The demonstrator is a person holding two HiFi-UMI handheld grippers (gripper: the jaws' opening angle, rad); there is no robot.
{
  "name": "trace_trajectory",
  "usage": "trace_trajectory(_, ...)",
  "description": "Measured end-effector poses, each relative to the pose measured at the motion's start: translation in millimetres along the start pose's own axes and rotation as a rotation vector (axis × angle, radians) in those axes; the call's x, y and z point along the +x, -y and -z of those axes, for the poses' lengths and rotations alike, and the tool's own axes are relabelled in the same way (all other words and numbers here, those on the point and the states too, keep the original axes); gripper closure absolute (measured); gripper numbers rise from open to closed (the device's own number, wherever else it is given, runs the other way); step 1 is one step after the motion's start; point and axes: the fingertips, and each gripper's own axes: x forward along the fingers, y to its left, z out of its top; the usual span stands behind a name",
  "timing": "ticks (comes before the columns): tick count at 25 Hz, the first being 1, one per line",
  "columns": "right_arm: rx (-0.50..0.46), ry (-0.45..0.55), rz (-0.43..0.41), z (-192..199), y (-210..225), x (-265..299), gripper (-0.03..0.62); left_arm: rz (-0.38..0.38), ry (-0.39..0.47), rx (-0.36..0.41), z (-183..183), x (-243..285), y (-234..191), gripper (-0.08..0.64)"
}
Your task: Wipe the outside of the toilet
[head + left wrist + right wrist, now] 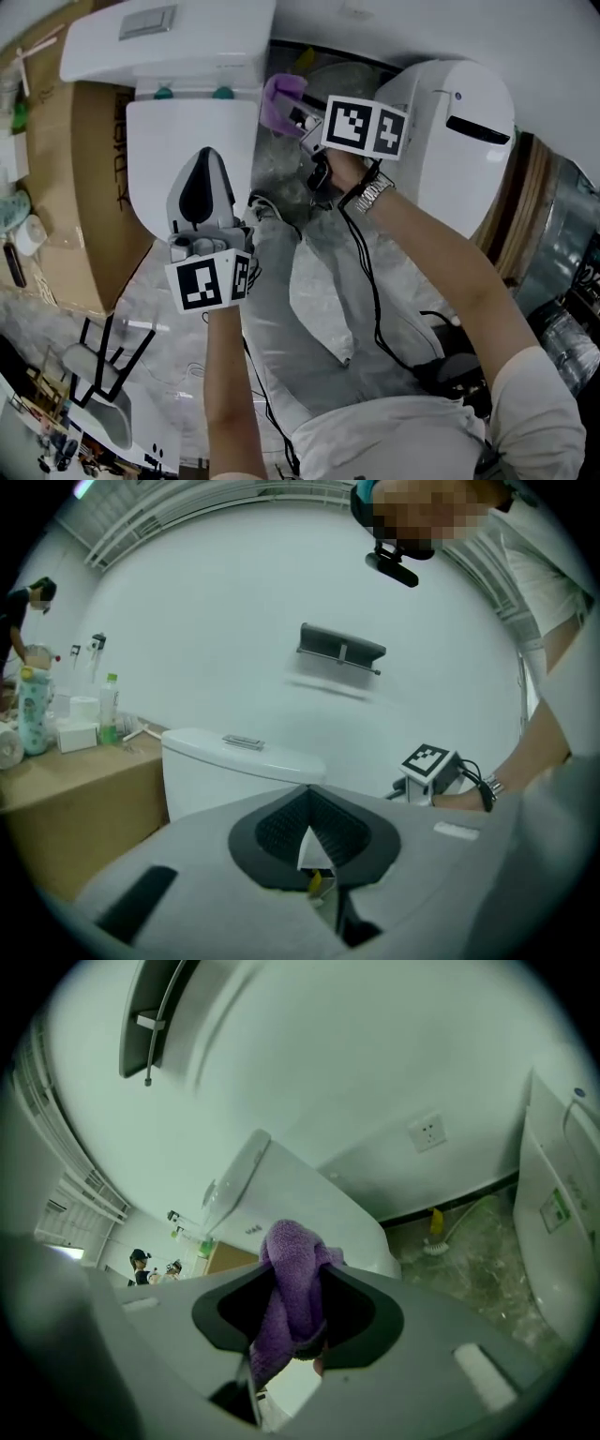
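- Cardboard box [89,178]: just beside the toilet's L flank, so I'd judge that side has little room to work.
- Toilet [192,131]: lid down, tank [169,42] at the far end by the wall, bowl front toward you. The long axis runs from tank to bowl front, so strokes along a flank go fore-aft.
- L hand-held gripper [206,159]: jaws fully together w/ nothing in them. It's over the front half of the lid, pointing toward the tank. Can't tell if it touches the lid.
- Cloth [283,97]: purple and bunched, w/ a tuft sticking out past the tips that pinch it. It sits just beside the toilet's R flank, up near where tank meets bowl. Neither view settles whether it touches the porcelain.
- R hand-held gripper [300,116]: jaws partway apart, clamped on the cloth, angled down. The toilet lies to its L in the head view and straight ahead in its own view. So your R hand is the nearer one and the only one w/ a cloth.
- Next move, as I read it: press the cloth L onto the flank, then drag it along the long axis toward you.
- White appliance [459,131]: stands R of your R forearm. The lane between it and the toilet is narrow, so mind your elbow.
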Motion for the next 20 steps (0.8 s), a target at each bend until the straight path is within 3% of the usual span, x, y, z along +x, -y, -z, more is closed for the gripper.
trace_trajectory(5,0.054,-0.079,0.102,51,28,27,0.439,-0.019,0.01,-0.02,8,0,-28,0.555)
trace_trajectory(10,0.015,-0.099,0.239,87,47,74,0.439,0.041,-0.022,-0.012,29,-1,-80,0.555)
trace_trajectory(15,0.004,-0.082,0.399,101,70,117,0.439,0.118,-0.055,-0.027,33,-1,-133,0.555)
trace_trajectory(20,-0.048,-0.111,0.502,106,78,152,0.437,0.158,-0.072,-0.014,29,11,-177,0.555)
